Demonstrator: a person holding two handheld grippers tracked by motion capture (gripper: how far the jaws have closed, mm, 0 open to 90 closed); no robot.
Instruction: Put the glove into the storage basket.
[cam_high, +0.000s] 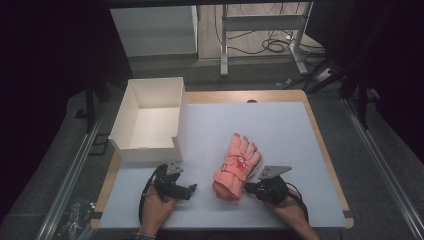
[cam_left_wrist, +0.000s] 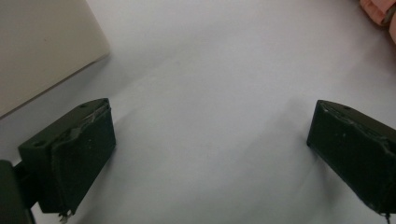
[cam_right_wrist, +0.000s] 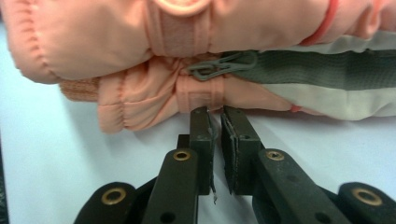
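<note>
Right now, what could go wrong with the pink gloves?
The right gripper has its jaws nearly closed at the edge of the gloves, so it may pinch only a little fabric and slip off. There are two stacked gloves; one might stay behind. The left gripper is open and apart, not helping.

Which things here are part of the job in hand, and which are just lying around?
Part of the job:
- pink gloves, a stacked pair on the white mat
- right gripper, jaws nearly shut, tips at the lower glove's cuff
- left gripper, open over bare mat
- white box, open, possibly where the gloves go

Lying about:
- cables on the floor beyond the table
- plastic wrap beside the table
</note>
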